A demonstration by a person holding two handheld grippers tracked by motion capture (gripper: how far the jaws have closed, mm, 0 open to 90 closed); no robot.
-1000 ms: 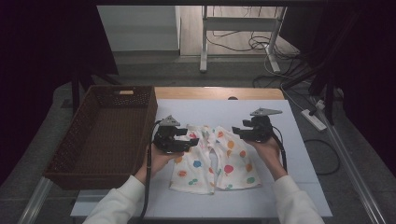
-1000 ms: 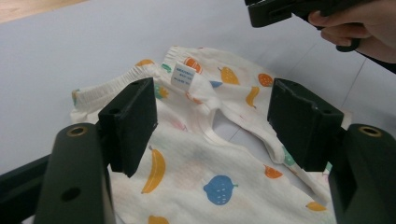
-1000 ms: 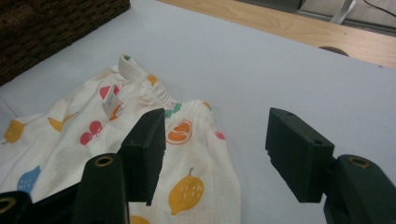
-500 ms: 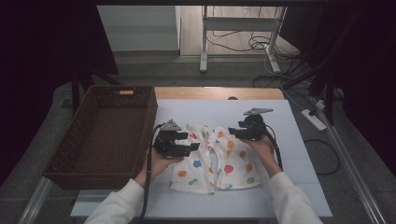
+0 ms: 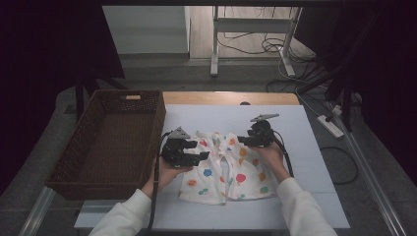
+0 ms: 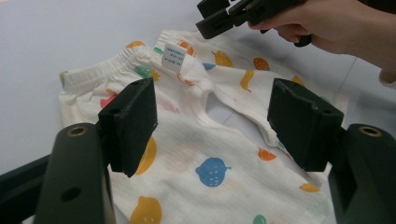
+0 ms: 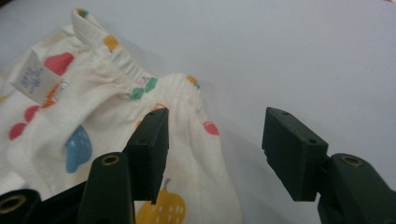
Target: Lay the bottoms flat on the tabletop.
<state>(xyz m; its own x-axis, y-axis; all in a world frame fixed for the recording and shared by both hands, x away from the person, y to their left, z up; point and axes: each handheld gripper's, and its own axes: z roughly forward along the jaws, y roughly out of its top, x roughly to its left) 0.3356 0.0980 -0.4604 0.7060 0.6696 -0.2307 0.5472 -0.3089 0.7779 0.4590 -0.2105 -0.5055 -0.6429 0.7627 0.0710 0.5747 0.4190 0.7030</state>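
Here, shorts beneath open fingers.

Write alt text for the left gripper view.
Two open black jaws of the left gripper frame a cream garment printed with coloured fruit, lying on a white table. The right gripper, held in a hand, hangs over its far edge.

Dim high view with dark edges; close views soft, evenly lit.

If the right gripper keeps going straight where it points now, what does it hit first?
Probably the waistband edge of the printed shorts: the right gripper, jaws open and just closing, straddles that edge, with the white table cover beyond. Depth is hard to judge.
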